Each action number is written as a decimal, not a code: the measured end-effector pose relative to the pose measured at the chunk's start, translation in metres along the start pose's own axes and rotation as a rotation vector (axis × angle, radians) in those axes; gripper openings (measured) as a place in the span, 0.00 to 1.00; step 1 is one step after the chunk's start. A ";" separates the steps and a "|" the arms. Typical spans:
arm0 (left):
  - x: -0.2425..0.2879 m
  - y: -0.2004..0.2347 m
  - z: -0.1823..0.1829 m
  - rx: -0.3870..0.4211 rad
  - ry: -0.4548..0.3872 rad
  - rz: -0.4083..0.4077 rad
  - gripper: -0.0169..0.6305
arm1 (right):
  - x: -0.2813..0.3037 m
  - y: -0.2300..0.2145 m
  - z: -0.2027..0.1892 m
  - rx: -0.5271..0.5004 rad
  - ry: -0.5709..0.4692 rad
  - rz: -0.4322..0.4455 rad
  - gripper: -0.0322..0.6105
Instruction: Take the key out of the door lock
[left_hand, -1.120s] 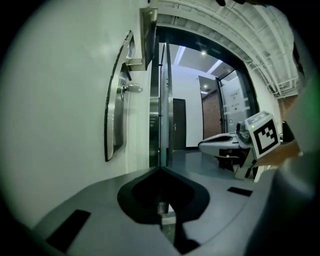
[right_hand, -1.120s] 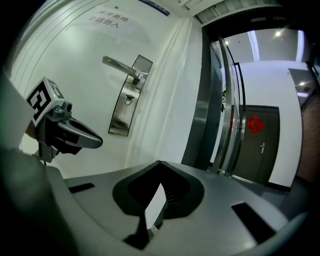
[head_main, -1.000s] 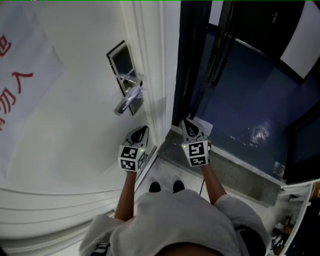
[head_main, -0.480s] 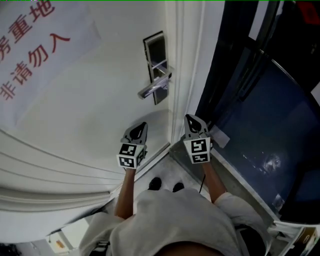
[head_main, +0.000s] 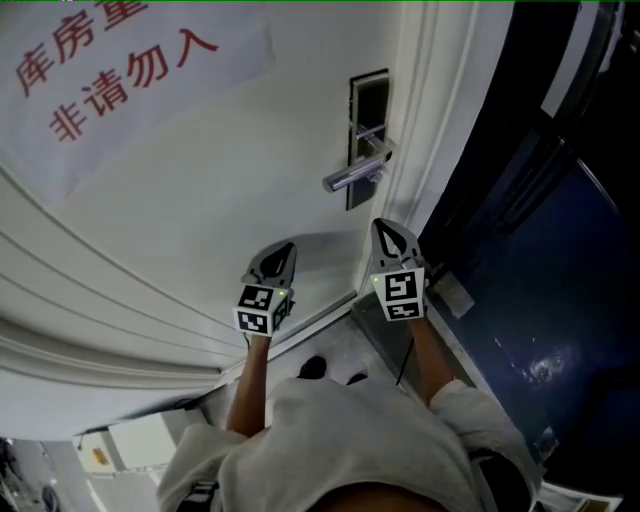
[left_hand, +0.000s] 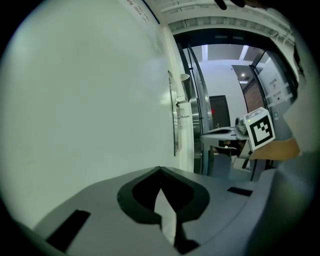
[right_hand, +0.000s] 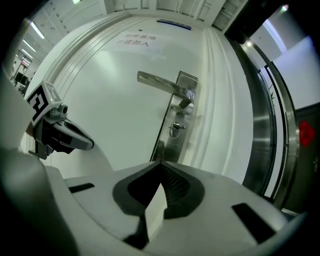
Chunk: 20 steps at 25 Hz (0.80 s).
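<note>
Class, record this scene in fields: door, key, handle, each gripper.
Door: white door with a red-lettered sign
Key: key sits in the lock plate, untouched
Handle: lever handle, beside the key
Left gripper: left gripper, fingers together, empty
Right gripper: right gripper, fingers together, empty, facing the lock plate

right gripper (right_hand: 158, 164): jaws together, empty | key (right_hand: 174, 129) in lock (right_hand: 165, 145), below handle (right_hand: 159, 82)
</note>
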<state>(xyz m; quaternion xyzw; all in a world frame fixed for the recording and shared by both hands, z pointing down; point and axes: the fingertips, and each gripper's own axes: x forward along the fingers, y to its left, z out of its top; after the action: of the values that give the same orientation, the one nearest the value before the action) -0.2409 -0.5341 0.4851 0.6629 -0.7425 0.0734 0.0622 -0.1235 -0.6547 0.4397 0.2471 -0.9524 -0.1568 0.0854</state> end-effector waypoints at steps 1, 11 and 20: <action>0.000 0.000 0.000 -0.001 -0.001 -0.003 0.05 | 0.001 0.000 0.004 -0.027 -0.006 -0.002 0.09; 0.006 -0.008 -0.001 -0.014 -0.005 -0.042 0.05 | 0.011 -0.022 0.045 -0.440 -0.020 -0.036 0.09; 0.014 -0.014 -0.003 -0.018 -0.008 -0.076 0.05 | 0.020 -0.025 0.059 -0.855 -0.008 -0.056 0.09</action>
<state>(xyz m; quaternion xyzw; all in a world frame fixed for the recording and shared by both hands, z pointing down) -0.2283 -0.5492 0.4908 0.6902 -0.7178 0.0615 0.0679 -0.1437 -0.6700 0.3775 0.2148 -0.7950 -0.5406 0.1720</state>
